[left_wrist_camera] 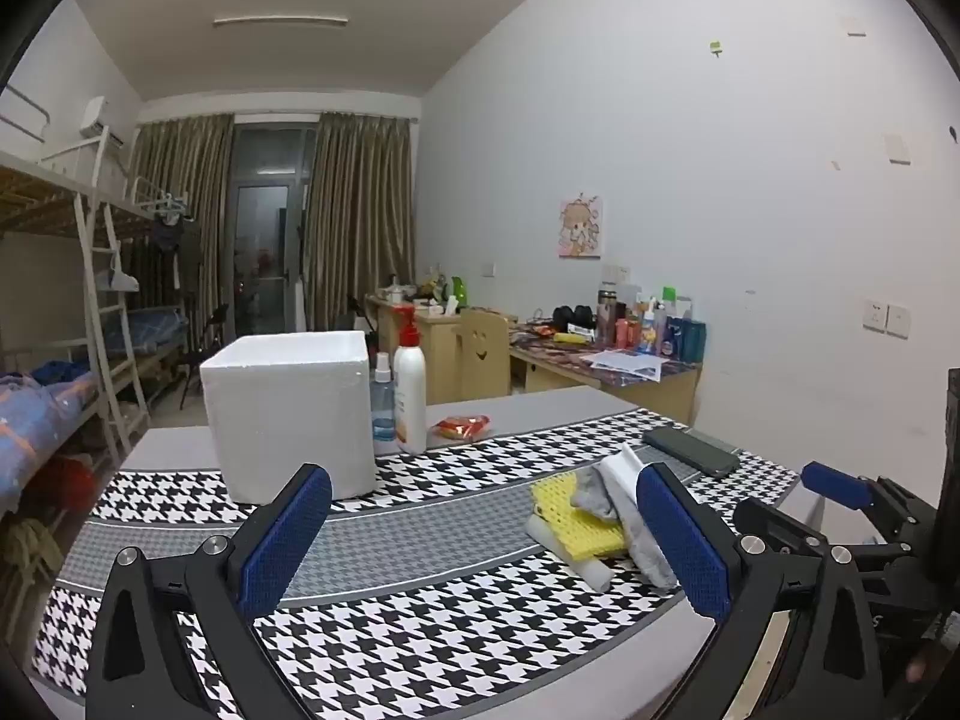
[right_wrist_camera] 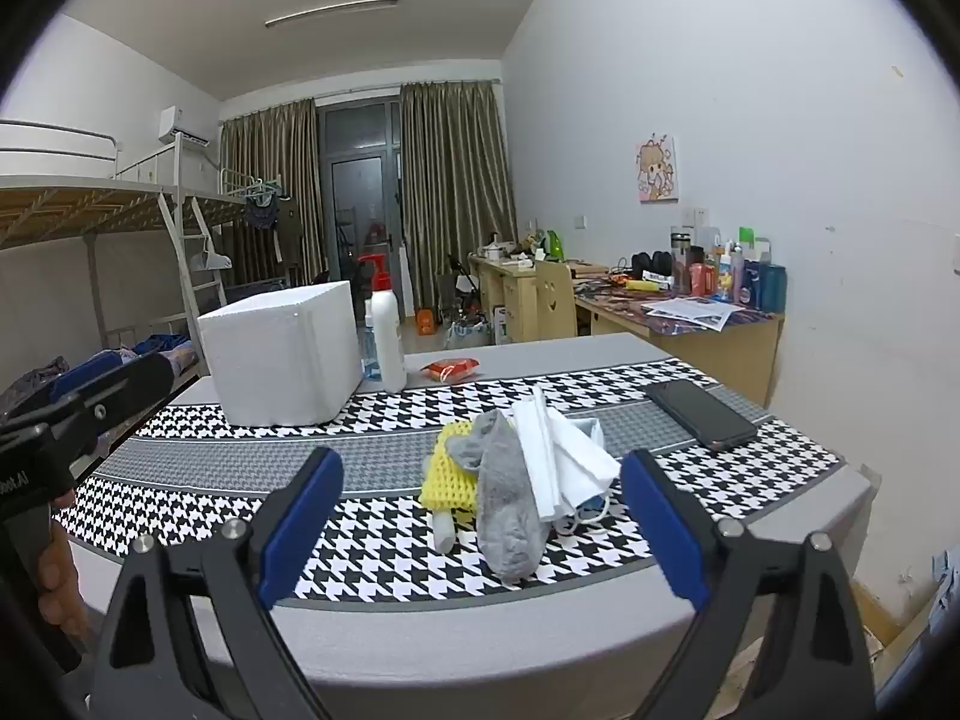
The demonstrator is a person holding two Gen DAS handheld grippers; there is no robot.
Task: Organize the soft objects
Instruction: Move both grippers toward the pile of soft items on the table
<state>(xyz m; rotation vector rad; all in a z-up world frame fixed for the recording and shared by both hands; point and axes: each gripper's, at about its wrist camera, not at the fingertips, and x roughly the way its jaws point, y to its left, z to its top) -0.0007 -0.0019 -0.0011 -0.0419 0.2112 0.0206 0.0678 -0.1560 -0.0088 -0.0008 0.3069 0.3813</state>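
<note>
Lying heaped, grey sock (right_wrist_camera: pixel 501 498), yellow knit (right_wrist_camera: pixel 447 474), white masks (right_wrist_camera: pixel 564 456), both tools spread, empty

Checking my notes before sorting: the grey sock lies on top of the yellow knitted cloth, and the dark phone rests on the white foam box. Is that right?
Not quite. The grey sock does lie on the yellow knitted cloth, but the dark phone rests flat on the tablecloth, apart from the white foam box. The right wrist view shows it.

Sock (right_wrist_camera: pixel 504 498) atop sponge (right_wrist_camera: pixel 447 477), right of foam box (right_wrist_camera: pixel 276 354).
</note>
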